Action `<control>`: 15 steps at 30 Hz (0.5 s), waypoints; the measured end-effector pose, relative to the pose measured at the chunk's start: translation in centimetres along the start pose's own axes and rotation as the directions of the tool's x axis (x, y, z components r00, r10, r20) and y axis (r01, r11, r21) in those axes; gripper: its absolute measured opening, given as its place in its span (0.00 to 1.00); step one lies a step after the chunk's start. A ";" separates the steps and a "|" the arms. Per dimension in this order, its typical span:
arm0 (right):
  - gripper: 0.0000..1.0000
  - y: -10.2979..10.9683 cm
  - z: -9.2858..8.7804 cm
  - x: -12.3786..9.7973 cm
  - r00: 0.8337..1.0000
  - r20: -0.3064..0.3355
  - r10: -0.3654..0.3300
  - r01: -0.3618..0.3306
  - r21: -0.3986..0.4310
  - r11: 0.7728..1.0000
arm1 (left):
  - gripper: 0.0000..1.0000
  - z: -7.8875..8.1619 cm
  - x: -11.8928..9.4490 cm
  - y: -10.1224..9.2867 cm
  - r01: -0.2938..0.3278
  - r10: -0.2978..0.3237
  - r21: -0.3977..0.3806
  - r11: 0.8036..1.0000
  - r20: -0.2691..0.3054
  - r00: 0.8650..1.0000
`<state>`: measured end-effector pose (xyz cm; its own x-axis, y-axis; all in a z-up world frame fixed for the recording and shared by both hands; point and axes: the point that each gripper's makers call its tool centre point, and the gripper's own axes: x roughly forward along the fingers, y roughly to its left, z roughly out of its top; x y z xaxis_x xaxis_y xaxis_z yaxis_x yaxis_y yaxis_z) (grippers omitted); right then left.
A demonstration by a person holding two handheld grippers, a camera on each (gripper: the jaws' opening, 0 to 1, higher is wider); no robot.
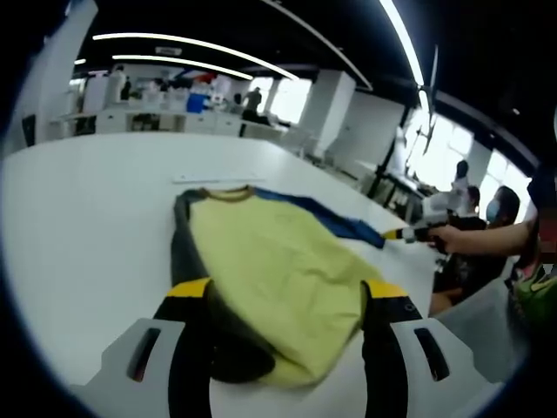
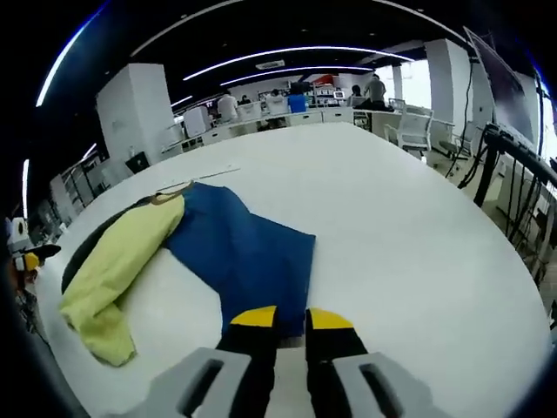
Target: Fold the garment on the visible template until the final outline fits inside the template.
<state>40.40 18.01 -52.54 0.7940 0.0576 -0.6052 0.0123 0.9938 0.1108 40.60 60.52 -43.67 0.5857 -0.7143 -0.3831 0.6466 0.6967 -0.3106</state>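
Shirt (image 1: 270, 270) lies flat on the white surface (image 1: 78, 226), yellow body up, blue sleeve (image 2: 248, 252) spread to one side. Right gripper (image 2: 291, 326) has its jaws nearly together at the sleeve's edge, likely pinching it to fold inward; can't confirm cloth between them. Left gripper (image 1: 287, 300) has its jaws wide apart over the hem, nothing held. Template isn't discernible. Other sleeve mostly hidden beneath the body.
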 end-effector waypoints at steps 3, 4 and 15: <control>0.14 0.3 1.0 0.3 1.000 0.012 0.022 -0.021 -0.070 0.997 | 0.65 0.0 0.0 -0.1 -0.001 0.001 0.000 1.000 0.001 1.000; 0.14 0.7 1.3 0.3 0.999 0.011 0.034 -0.032 -0.110 0.993 | 0.65 0.0 0.0 -0.1 -0.002 0.002 -0.001 1.000 0.002 1.000; 0.14 5.4 2.3 1.8 0.991 -0.053 0.122 -0.132 -0.322 0.938 | 0.65 0.0 -0.1 -0.3 -0.003 0.003 -0.009 1.000 0.008 1.000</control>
<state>43.32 23.27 -51.24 0.7563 0.1830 -0.6281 -0.2890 0.9548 -0.0698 40.36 60.33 -43.56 0.5917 -0.7125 -0.3770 0.6403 0.6996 -0.3172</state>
